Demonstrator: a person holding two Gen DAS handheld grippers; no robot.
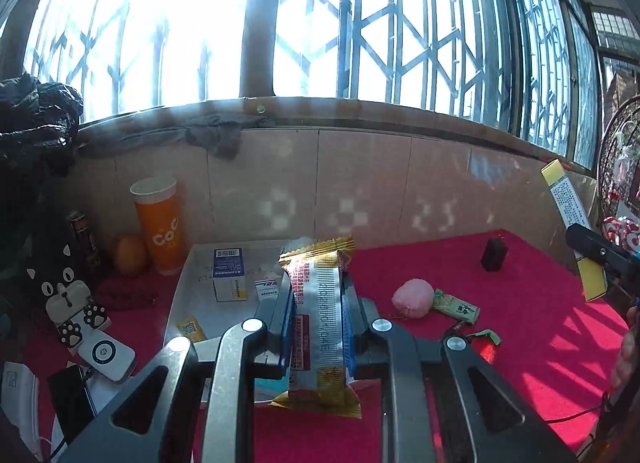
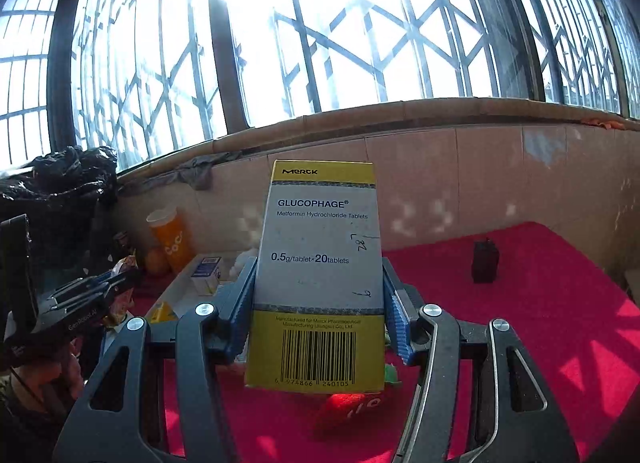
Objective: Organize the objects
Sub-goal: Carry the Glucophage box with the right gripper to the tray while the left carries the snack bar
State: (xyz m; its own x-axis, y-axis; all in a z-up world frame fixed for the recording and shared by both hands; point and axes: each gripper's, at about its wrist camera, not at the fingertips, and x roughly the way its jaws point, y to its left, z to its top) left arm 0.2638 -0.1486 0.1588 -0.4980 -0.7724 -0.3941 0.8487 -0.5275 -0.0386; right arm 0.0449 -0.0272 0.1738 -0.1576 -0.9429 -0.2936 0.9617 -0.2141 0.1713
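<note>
While the left gripper point(image 1: 316, 295) pinches a snack bar point(image 1: 316, 327) above the tray point(image 1: 188, 283) at the desk's left side and the right gripper point(image 2: 320, 291) clamps a pill box point(image 2: 320, 263), either may slip if tilted, being held only by its edges.

You had the snack pack point(image 1: 318, 327), yellow and silver with red print, upright between the left pads, lifted off the red cloth. You had the pill box point(image 2: 320, 275), white with yellow bands and a barcode at the bottom, upright in the right pads, face to camera. The tray point(image 1: 182, 299) sat at the left with two small boxes point(image 1: 229, 277).
</note>
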